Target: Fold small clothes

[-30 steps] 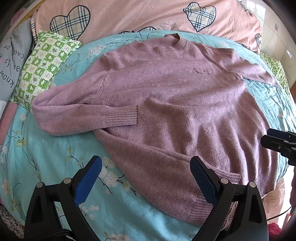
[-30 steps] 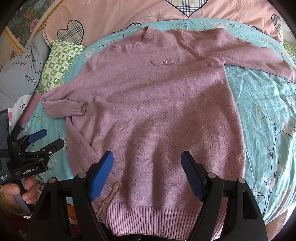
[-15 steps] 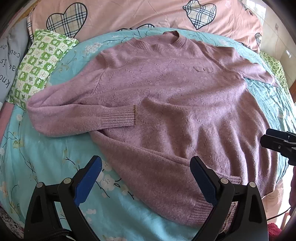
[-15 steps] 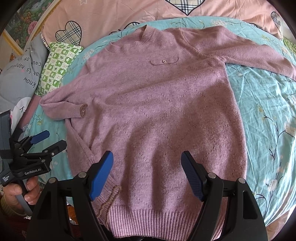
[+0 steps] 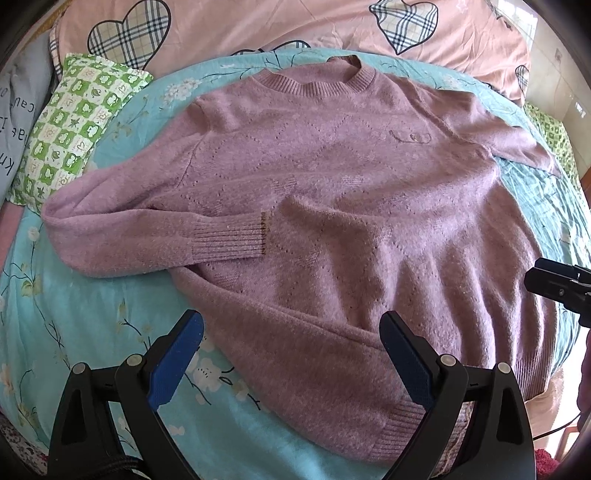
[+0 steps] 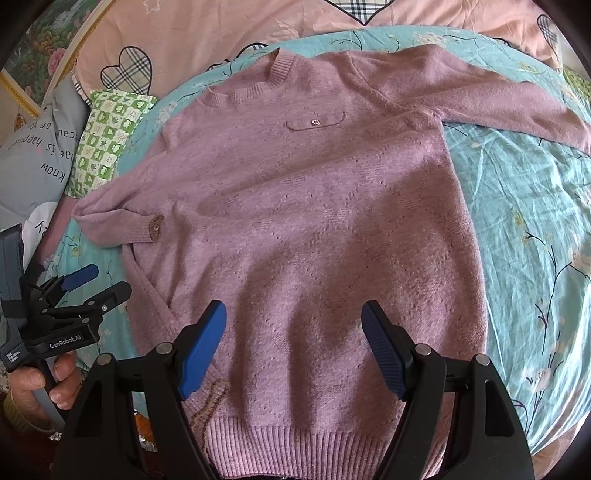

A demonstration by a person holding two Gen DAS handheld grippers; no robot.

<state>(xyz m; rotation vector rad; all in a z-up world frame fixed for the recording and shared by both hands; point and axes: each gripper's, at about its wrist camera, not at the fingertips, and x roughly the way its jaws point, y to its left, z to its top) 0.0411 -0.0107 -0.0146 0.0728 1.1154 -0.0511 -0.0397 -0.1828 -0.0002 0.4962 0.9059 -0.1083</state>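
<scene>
A mauve knitted sweater lies front up on the teal floral sheet. Its left sleeve is folded inward, with the ribbed cuff resting on the body. The other sleeve stretches out to the right. My left gripper hangs open above the sweater's lower left side edge, with nothing between its blue pads. My right gripper is open over the lower body, just above the ribbed hem. The left gripper also shows in the right wrist view, off the sweater's left side.
A green checked pillow and a grey printed cushion lie at the left. A pink quilt with plaid hearts lies beyond the collar. A hand holds the left gripper's handle. The bed's edge runs just below the hem.
Both views drift only slightly. The sweater lies as before and both grippers stay open.
</scene>
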